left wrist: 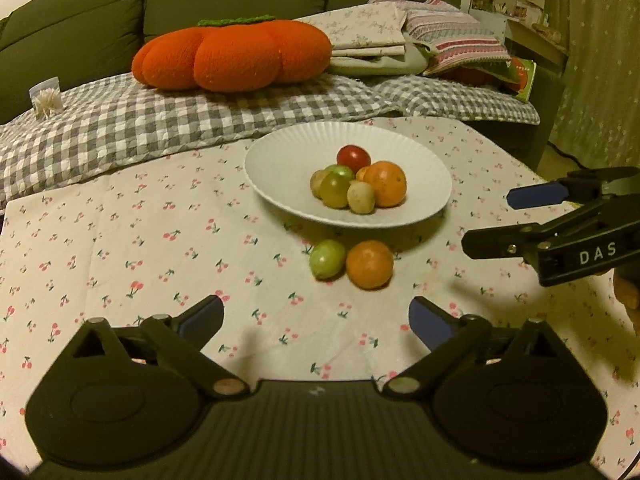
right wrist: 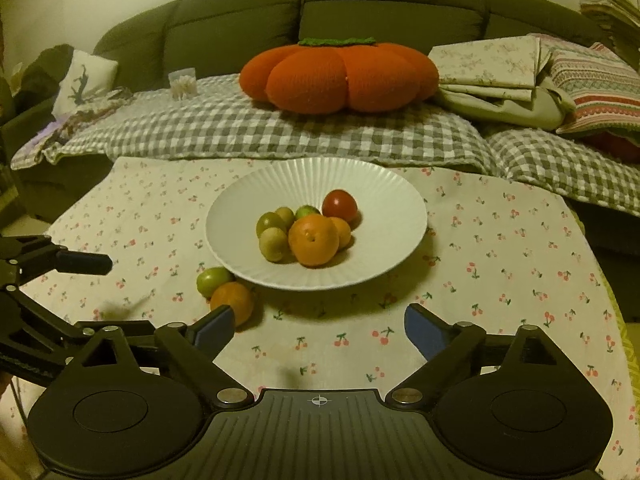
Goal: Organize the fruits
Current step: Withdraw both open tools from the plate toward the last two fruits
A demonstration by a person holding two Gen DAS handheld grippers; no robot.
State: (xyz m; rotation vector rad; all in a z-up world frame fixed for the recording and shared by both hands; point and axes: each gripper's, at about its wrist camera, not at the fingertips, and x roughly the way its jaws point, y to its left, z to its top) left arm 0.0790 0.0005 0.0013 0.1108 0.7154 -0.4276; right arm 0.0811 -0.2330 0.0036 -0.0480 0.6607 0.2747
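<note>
- The surface [left wrist: 120, 240] ahead of both hand-held grippers lies bare on either side, so we have room to swing wide.
- The plate [left wrist: 280, 184] rim overhangs just beyond the loose fruit; we come in low.
- The orange [left wrist: 369, 264] and green fruit [left wrist: 327, 258] touch, just ahead of the left hand-held gripper [left wrist: 316, 320], which is spread and empty; we take the orange first.
- The right hand-held gripper [right wrist: 319, 330] is also spread and empty.

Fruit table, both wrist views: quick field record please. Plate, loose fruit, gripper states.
plate: white ribbed plate on the cherry-print cloth
on plate: one red fruit, oranges and small green fruits piled together
off plate: green fruit and orange, side by side near the plate's front rim
left gripper: open, empty
right gripper: open, empty
</note>
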